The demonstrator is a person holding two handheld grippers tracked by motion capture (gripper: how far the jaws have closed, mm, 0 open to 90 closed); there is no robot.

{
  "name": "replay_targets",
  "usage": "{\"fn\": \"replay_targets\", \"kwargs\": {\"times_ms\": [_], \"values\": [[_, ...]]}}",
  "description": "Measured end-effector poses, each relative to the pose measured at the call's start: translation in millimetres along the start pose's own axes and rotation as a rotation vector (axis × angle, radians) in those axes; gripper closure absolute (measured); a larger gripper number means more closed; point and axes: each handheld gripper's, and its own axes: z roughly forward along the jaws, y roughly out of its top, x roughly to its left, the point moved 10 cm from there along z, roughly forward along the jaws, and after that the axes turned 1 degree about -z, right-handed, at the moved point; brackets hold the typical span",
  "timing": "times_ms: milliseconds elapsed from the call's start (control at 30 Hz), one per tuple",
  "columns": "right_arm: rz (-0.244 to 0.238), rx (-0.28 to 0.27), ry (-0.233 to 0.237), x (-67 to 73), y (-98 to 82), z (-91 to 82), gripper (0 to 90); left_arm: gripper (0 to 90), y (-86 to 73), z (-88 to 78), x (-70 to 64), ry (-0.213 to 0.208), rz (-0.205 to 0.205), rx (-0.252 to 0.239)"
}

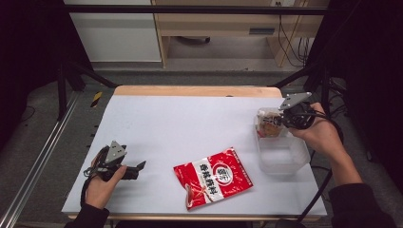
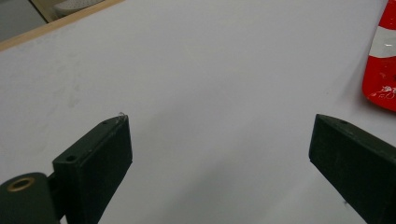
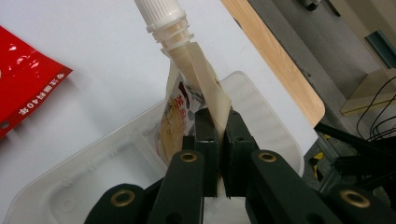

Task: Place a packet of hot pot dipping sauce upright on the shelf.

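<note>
The spouted pouch point(image 3: 198, 70) hangs pinched in the right gripper point(image 3: 218, 140), whose jaws are pressed together on the pouch's folded edge, just below the white screw cap point(image 3: 161, 18). In the high view the pouch point(image 1: 269, 123) sits over the far rim of the clear plastic tub point(image 1: 285, 156), at the right side of the table point(image 1: 180, 123); the right gripper view shows its lower part already hanging inside the tub's walls, though whether it touches the floor of the tub cannot be told.

The step in hand looks like placing the pouch in the tub. The next move calls for lowering it until it rests on the bottom, then spreading the jaws so it drops free. The cap end is heavy and leans outward, so it may tip over the rim unless the pouch is brought toward the tub's middle first.

Near the table's middle, well apart from the tub, lies a red packet point(image 1: 213, 176) with white print, flat and untouched. It is likely the next thing to be handled.

The left gripper point(image 1: 134, 169) rests low at the table's left, jaws spread wide and nothing between them. Its own view shows bare table and the packet's edge point(image 2: 383, 60) off to one side.
</note>
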Motion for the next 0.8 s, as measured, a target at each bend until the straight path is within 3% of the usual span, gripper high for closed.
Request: {"fn": "replay_targets", "kwargs": {"times_ms": [433,800], "values": [[0.014,0.015,0.030,11.1,-9.1,14.2,86.8,6.1,-0.1,1.1,-2.3,-0.010,0.006,0.004],[0.042,0.028,0.042,11.9,-14.9,16.6,85.2,6.1,-0.4,2.0,-4.1,-0.017,0.012,0.008]]}}
